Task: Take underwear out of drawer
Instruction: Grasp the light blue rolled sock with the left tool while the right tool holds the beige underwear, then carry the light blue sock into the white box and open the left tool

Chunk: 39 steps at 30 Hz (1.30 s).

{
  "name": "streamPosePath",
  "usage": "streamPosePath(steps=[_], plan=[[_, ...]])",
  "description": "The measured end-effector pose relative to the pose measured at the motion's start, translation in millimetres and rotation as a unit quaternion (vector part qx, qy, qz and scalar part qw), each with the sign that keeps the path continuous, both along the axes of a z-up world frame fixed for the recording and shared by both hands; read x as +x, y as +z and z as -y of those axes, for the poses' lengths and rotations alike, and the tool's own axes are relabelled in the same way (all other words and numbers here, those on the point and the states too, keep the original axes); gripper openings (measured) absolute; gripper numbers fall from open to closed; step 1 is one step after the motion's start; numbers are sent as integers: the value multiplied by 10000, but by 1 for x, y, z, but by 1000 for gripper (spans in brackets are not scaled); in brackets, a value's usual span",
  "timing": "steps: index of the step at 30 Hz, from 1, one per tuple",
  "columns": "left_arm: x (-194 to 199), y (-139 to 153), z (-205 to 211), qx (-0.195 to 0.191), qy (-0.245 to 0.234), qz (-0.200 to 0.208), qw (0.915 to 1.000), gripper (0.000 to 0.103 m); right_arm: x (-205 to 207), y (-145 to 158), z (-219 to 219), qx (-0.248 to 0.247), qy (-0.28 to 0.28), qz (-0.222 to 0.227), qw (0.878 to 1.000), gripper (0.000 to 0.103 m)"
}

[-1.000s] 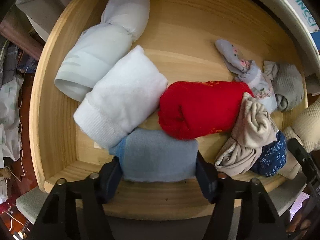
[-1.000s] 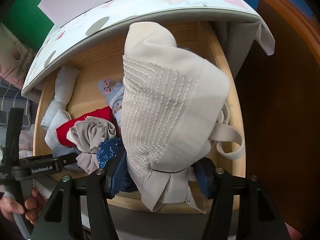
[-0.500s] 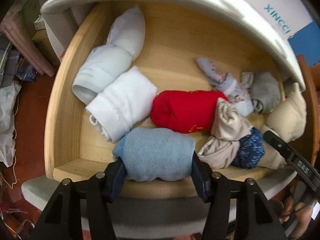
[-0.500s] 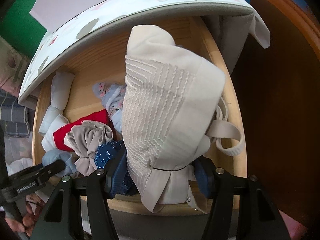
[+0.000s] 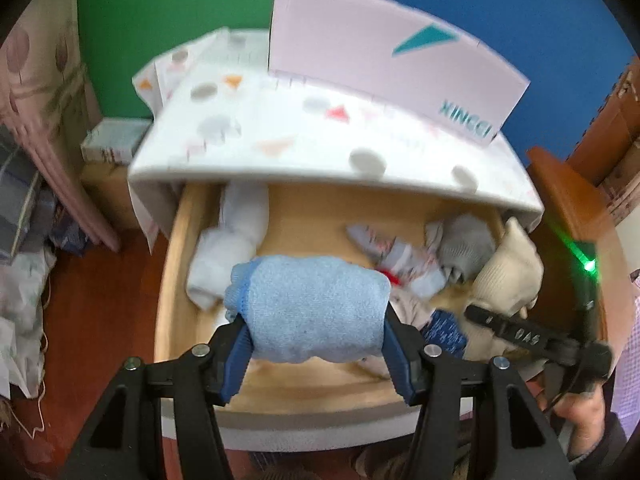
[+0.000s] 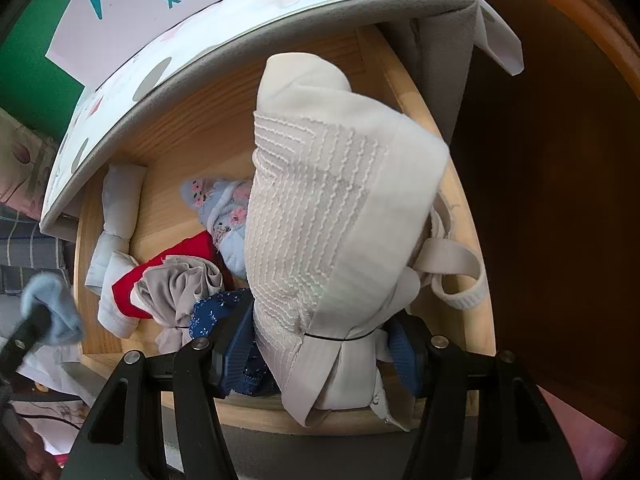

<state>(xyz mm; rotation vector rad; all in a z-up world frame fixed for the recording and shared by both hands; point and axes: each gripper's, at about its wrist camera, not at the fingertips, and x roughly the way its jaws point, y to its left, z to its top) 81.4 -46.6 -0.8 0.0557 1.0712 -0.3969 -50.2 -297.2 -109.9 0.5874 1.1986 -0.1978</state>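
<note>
Here, left claw [image 5: 316,344] clamping blue roll [image 5: 312,312], right claw [image 6: 320,356] clamping cream bundle [image 6: 332,232] over drawer [image 6: 180,128].

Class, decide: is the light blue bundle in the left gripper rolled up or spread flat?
Rolled up. The light blue bundle forms a compact cylinder, clamped end to end by the left gripper above the drawer.

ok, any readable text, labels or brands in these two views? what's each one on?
"XINCCI": teal print on the white box lying on the cabinet top, right wrist view.
Smaller teal line under it: too small to read.
Same brand on that box in the left wrist view: upside down, blurred.
White marking on the right gripper: too blurred to read.
</note>
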Motion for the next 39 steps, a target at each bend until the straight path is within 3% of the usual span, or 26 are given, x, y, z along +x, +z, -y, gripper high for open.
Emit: streamPosePath(steps=[6,12,17,22,27,39], plan=[[21,68,3,-211,-148,633,9977,59,-2,0,2,43,-6,28,10000,57],[66,153,27,-261,-357,1535,9872,59,-3,1,3,57,38,61,10000,57],[125,190,65,-260,-628,1788,9815,59,-3,0,5,120,48,81,9999,57],[191,184,97,-182,-586,1535,9862,59,-3,0,7,189,53,104,9998,57],[244,149,117,-8,-438,995,9941,59,-2,-1,9,246,71,109,9996,57],[266,81,123,877,-23,236,9959,59,-3,0,10,356,23,51,9993,58]])
